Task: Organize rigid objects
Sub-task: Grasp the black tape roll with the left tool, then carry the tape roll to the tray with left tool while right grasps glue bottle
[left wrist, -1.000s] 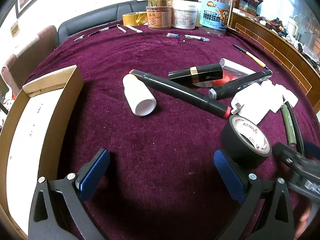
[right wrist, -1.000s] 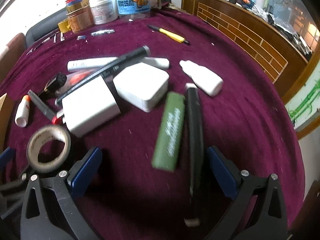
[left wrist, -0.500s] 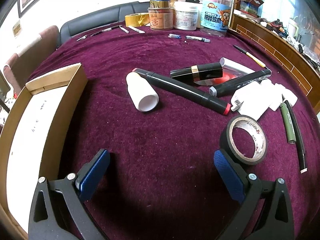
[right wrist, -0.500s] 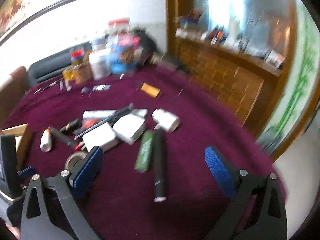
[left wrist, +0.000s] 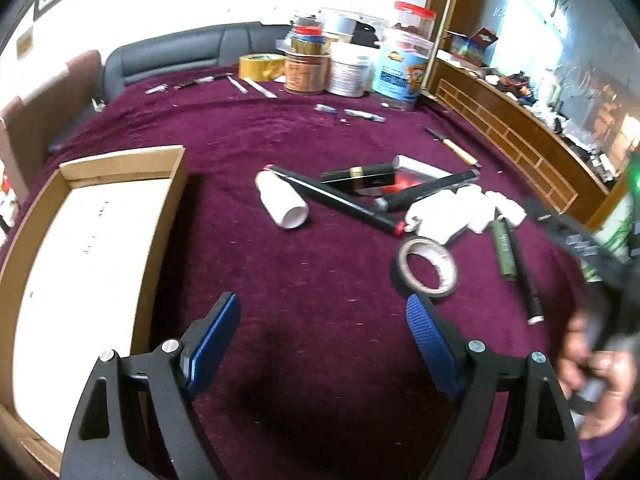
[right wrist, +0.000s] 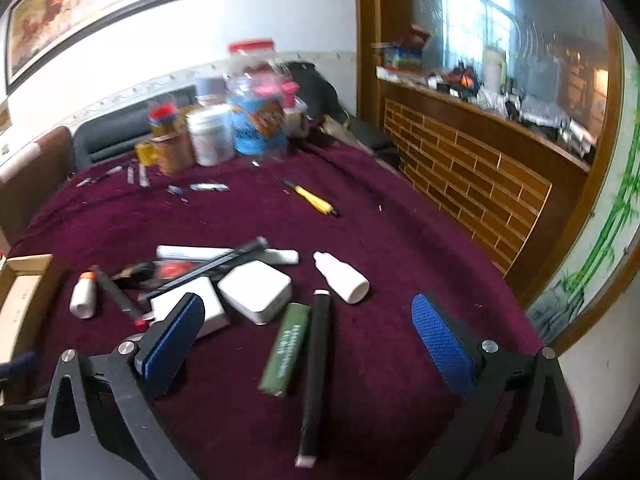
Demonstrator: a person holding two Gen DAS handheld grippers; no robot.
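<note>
A heap of small rigid items lies mid-table on maroon cloth: a white bottle (left wrist: 282, 204), long black markers (left wrist: 340, 202), a black tape roll (left wrist: 426, 268), white adapters (left wrist: 440, 216), a green lighter (left wrist: 505, 249) and a black pen (left wrist: 526, 280). My left gripper (left wrist: 324, 344) hovers above bare cloth short of the tape roll; its jaws are closing with nothing between them. In the right wrist view my right gripper (right wrist: 308, 336) stands open above the green lighter (right wrist: 286, 348) and black pen (right wrist: 316, 368), holding nothing. A white adapter (right wrist: 256, 290) and a white dropper bottle (right wrist: 342, 282) lie beyond.
An open cardboard box (left wrist: 92, 248) with a white floor sits at the left. Jars and tubs (left wrist: 348, 72) and a yellow tape roll (left wrist: 262, 66) stand at the far edge. A yellow pen (right wrist: 314, 200) lies apart. A wooden counter (right wrist: 480, 176) runs along the right; a hand (left wrist: 592, 376) shows at right.
Both grippers have risen and tipped upward, so more of the room shows. The left jaws have narrowed a little. The right view has swung away from the lighter and pen.
</note>
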